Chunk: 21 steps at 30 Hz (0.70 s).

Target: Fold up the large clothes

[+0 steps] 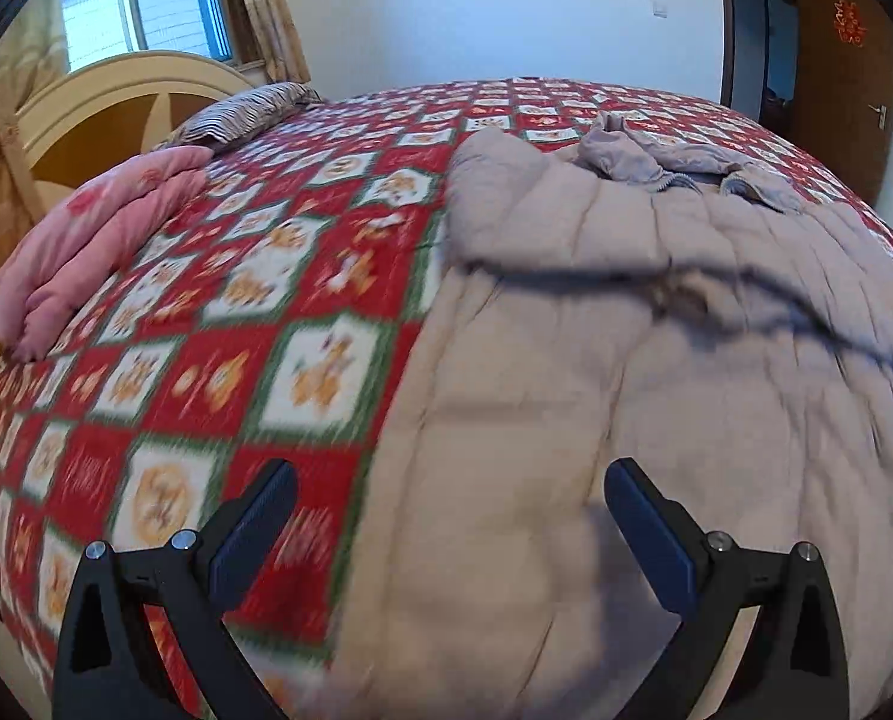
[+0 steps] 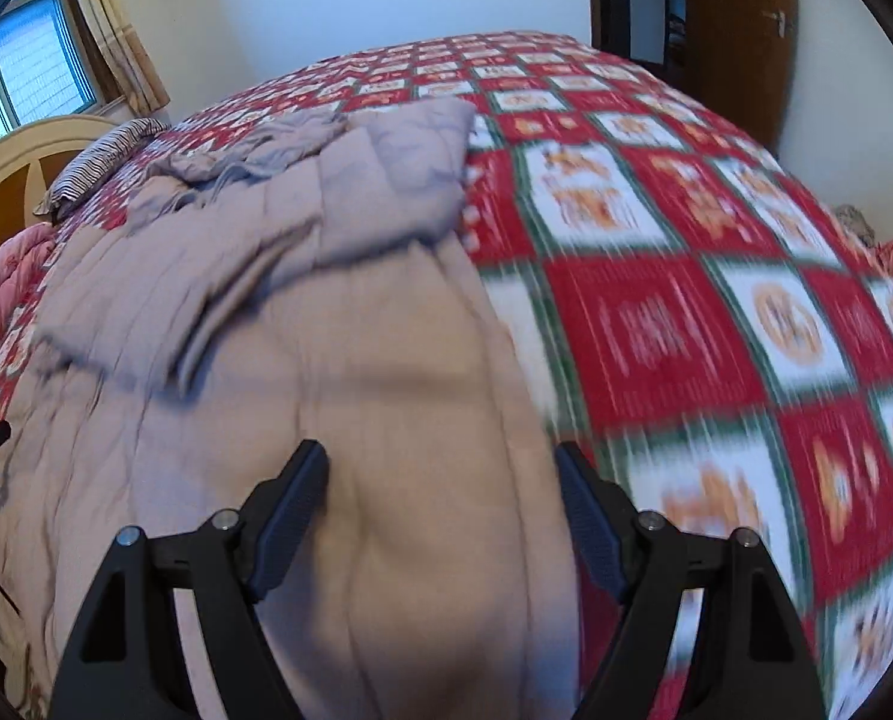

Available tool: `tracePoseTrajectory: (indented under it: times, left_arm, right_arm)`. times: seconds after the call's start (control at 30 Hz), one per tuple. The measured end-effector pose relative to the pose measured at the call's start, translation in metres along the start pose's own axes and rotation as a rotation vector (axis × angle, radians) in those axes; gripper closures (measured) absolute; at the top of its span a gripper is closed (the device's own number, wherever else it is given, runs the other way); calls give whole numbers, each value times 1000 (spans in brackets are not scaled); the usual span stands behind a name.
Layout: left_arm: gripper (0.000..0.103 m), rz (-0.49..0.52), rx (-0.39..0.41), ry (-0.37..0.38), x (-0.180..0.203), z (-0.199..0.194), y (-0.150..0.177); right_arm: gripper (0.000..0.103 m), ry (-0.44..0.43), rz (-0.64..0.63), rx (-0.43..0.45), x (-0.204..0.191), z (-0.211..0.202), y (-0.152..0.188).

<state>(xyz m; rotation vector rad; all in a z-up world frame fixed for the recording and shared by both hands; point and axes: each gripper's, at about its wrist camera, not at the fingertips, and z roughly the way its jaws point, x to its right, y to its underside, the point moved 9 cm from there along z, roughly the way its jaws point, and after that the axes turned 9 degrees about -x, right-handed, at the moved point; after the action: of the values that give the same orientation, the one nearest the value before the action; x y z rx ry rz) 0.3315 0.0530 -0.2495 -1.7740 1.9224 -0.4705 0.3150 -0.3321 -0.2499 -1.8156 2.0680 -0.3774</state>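
A long beige-grey quilted coat (image 1: 626, 360) lies spread on a bed with a red, white and green patterned cover (image 1: 236, 312). Its hood and zipped collar (image 1: 674, 162) lie at the far end, and both sleeves are folded across its chest. My left gripper (image 1: 449, 510) is open and empty, hovering over the coat's near left edge. In the right wrist view the same coat (image 2: 338, 360) fills the left and middle. My right gripper (image 2: 443, 492) is open and empty over the coat's near right edge. Both views are motion-blurred.
A folded pink quilt (image 1: 86, 240) and a striped pillow (image 1: 242, 114) lie by the cream headboard (image 1: 116, 96) at the far left. A window (image 1: 146, 0) is behind it. A brown door (image 1: 836, 60) stands at the far right. The bed cover (image 2: 716, 300) lies bare right of the coat.
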Motion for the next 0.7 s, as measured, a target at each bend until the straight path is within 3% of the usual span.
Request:
tracePoseTrajectory:
  times: [0.27,0.53,0.7]
  left_arm:
    - [1,-16,-3,4,-23,-15,69]
    - [1,-67,-18,60,-26,-22,95]
    - [1,-91,-33,164,-14,-28,108]
  right_arm:
    - [23,-48,43,8,11,-29,71]
    - [23,-66,50,19,5,-43,115]
    - [41,-98,59,39,-4,-49,137]
